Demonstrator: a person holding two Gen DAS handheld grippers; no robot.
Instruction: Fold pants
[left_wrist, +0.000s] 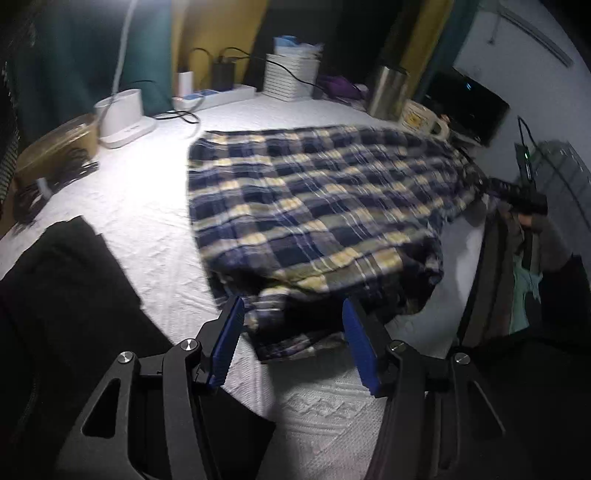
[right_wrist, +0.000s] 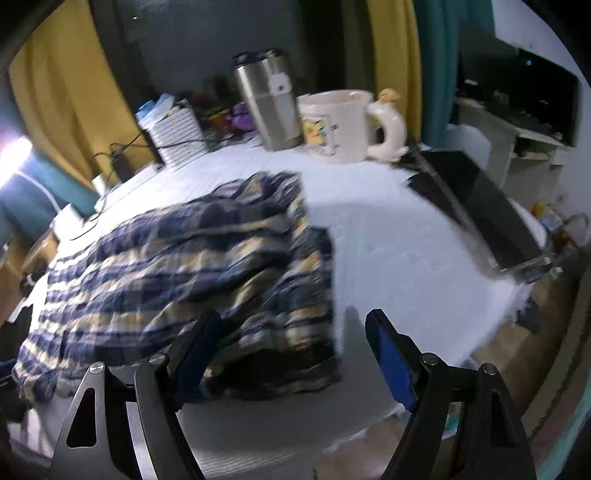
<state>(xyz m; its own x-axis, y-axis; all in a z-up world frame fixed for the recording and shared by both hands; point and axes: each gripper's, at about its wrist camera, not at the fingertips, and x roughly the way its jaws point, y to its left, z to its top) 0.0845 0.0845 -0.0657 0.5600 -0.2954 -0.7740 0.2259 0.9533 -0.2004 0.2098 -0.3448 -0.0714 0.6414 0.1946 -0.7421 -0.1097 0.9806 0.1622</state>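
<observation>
The plaid pants (left_wrist: 310, 214), navy, blue and yellow, lie folded over on the white tablecloth (left_wrist: 147, 206). My left gripper (left_wrist: 293, 317) is open, its blue pads on either side of the pants' near edge, holding nothing. In the right wrist view the pants (right_wrist: 177, 273) lie in a rumpled, blurred stack left of centre. My right gripper (right_wrist: 295, 332) is open and empty, just short of the pants' near right corner. The right gripper also shows in the left wrist view (left_wrist: 524, 199), at the pants' far right edge.
A steel tumbler (right_wrist: 269, 99) and a cream mug (right_wrist: 340, 125) stand at the table's back. A white ribbed box (left_wrist: 291, 75), power strip (left_wrist: 218, 96), white lamp base (left_wrist: 125, 122) and cables line the far side. A dark flat device (right_wrist: 476, 206) lies at the right. A black cloth (left_wrist: 62, 295) lies near left.
</observation>
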